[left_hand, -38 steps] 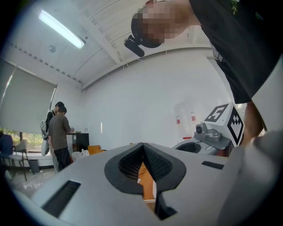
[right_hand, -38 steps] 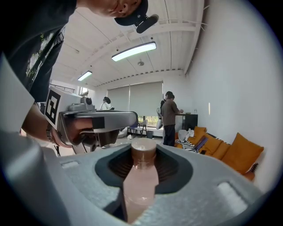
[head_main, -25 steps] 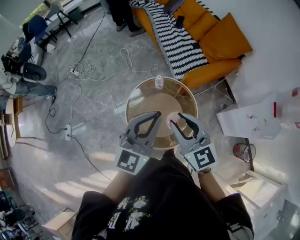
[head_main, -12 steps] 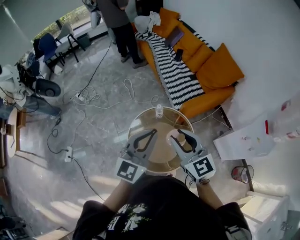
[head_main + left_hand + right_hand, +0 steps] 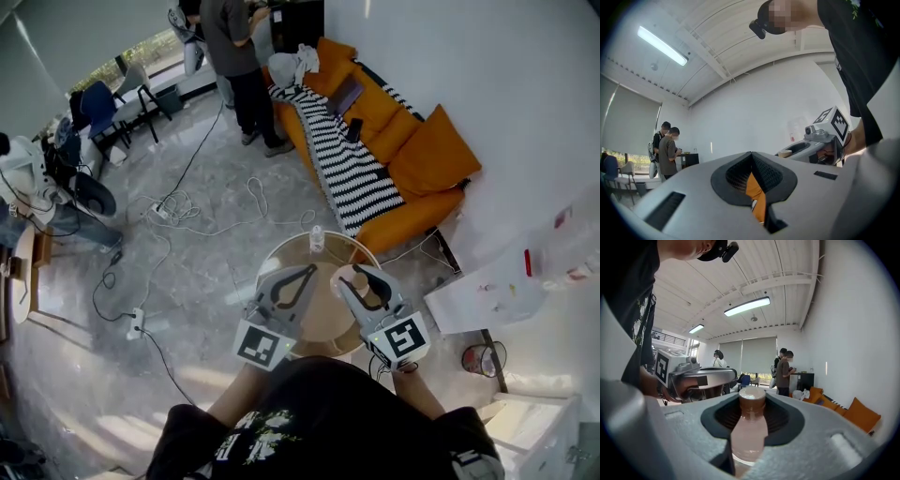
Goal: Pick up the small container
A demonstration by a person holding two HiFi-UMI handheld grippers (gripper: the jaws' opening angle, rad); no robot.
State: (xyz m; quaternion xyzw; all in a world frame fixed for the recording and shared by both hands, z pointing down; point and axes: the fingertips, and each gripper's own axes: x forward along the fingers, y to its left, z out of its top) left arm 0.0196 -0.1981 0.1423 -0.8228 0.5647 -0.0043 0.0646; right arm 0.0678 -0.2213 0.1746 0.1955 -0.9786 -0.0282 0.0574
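— Both grippers ride higher over the round table (image 5: 281,247) than a second ago, and the small container (image 5: 749,430) has gone up with them.
— Who has it?
— My right gripper (image 5: 360,281), jaws clamped on its body below the cap. My left gripper (image 5: 307,273) is closed on nothing.
— How will it handle?
— Light, I judge. It looks like smooth plastic, so slippery and a bit squashy. Below the shoulder is the place to grip.
— Orientation?
— Upright, long axis vertical, brown cap on top.

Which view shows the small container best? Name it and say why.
Right gripper view: the small container fills the centre, brown cap up, gripped between the fingers. Head view shows only its small top; left gripper view, just the cap.
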